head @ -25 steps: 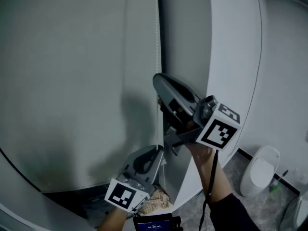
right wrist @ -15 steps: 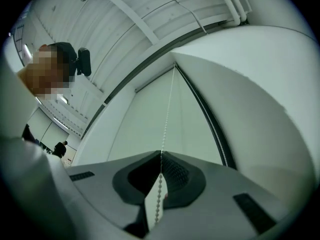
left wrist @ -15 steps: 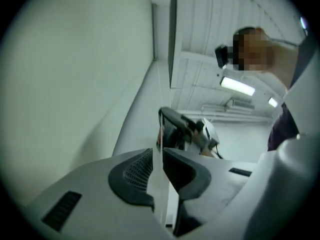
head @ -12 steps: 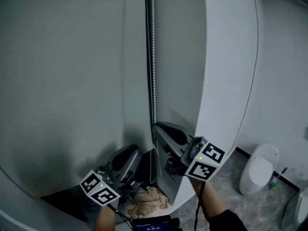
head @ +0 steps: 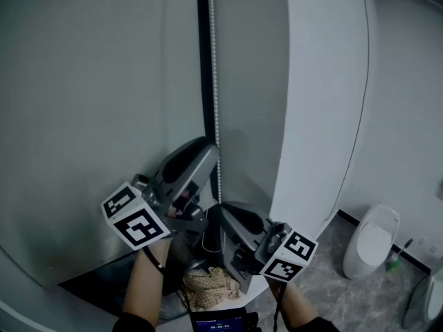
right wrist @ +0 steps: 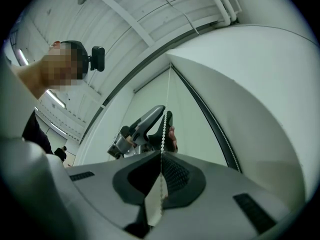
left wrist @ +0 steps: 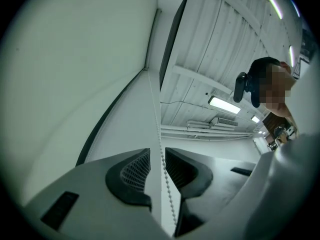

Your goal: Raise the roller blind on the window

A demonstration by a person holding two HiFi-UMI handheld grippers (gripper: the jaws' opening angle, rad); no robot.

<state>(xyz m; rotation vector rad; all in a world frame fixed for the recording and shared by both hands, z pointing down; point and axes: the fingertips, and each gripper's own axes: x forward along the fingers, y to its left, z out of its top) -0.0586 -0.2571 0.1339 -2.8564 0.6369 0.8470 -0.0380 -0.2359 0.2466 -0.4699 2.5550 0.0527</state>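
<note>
A pale grey-green roller blind (head: 90, 116) fills the left half of the head view, hanging flat over the window. A dark strip shows below its bottom edge, low and near. Along the blind's right edge, beside a narrow black frame strip (head: 202, 47), a white bead chain (head: 214, 81) hangs straight down from the top of the picture.

The right gripper (head: 223, 211) is the lower of the two and points up at the chain. In the right gripper view its jaws are pressed together on the chain, which runs up out of the pads. The left gripper (head: 211, 154) sits higher on the same chain, just above the right one. In the left gripper view its jaws stand slightly apart. The chain passes through the gap between them, nearer the right-hand pad, and neither pad squeezes it. Each gripper carries a black-and-white marker cube at its near end and is held by a bare forearm.

To the right of the chain stands a plain white wall (head: 318, 81). Below the grippers lies a crumpled checked cloth (head: 208, 282). Far right, on a grey tiled floor (head: 332, 282), stands a white toilet-like fixture (head: 374, 244). Overhead, the left gripper view shows a lit ceiling lamp (left wrist: 223, 104).
</note>
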